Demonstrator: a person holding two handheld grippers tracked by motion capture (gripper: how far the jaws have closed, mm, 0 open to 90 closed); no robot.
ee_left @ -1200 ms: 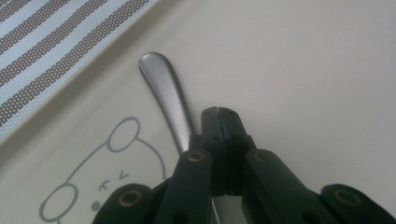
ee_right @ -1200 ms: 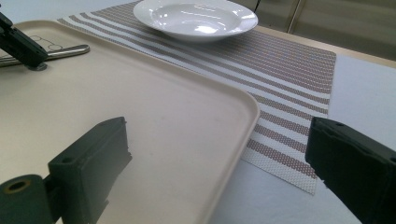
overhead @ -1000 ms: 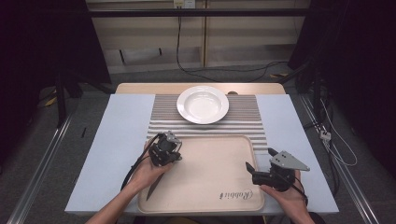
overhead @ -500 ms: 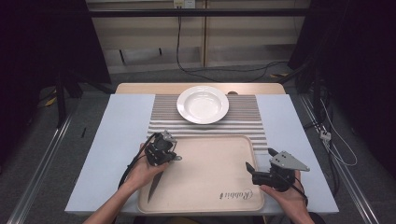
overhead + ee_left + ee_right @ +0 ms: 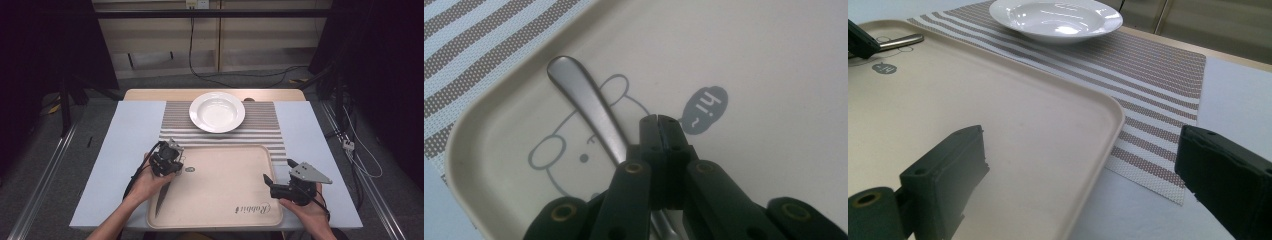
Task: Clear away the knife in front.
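A dim room with cables and shelving behind is surrounding a desk (image 5: pixel 125 150) covered in pale blue, with a striped placemat (image 5: pixel 260 127) running down its middle. A white plate (image 5: pixel 217 111) is sitting on the mat toward the desk's far edge, and a beige tray (image 5: pixel 220 185) printed with a rabbit drawing is lying at the near edge.

A knife (image 5: pixel 161 199) is resting along the tray's left edge, its dark blade pointing toward the near left corner and its metal handle (image 5: pixel 589 107) reaching toward the tray's far left corner. The left gripper (image 5: pixel 659 131) is hovering low over that corner, its jaws pressed fully together with nothing between them; in the left gripper view the handle is passing just beside and under the jaws, not inside them. Whether they are touching the metal I cannot tell.

The right gripper (image 5: pixel 280 184) is waiting at the tray's right edge, near the desk's near right corner, its jaws standing wide apart and holding nothing.

Judging from this, the work is only starting: the knife is not yet grasped or lifted, the plate is sitting empty, and the whole placing of the cutlery beside the plate seems to be left to do
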